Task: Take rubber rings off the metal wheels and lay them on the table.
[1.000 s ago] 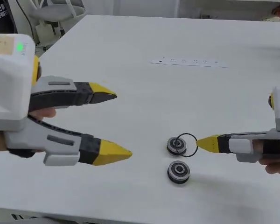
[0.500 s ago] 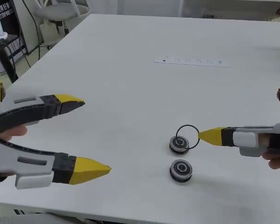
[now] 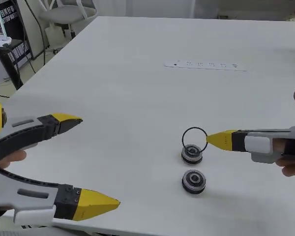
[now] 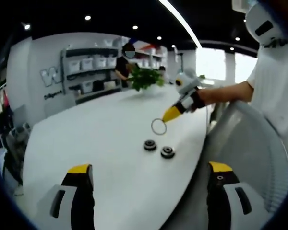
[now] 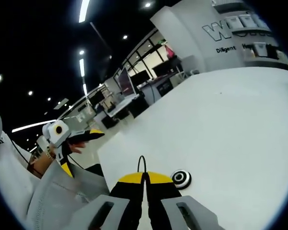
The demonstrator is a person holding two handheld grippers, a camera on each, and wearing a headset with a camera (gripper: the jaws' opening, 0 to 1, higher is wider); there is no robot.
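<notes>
Head view: right gripper, clenched on thin black rubber ring, has raised it off a metal wheel; left gripper gapes. White table, office chair beyond.

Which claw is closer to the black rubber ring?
Right. The right claw is shut on the rubber ring, holding it up near the farther metal wheel; the left claw is open, well off to the left.

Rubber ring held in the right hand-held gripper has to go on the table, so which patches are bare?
Bare table lies between the power strip and the far wheel, and left of both wheels toward the open left hand-held gripper. Crowded: around the near wheel and far wheel, where the right hand-held gripper holds the rubber ring.
</notes>
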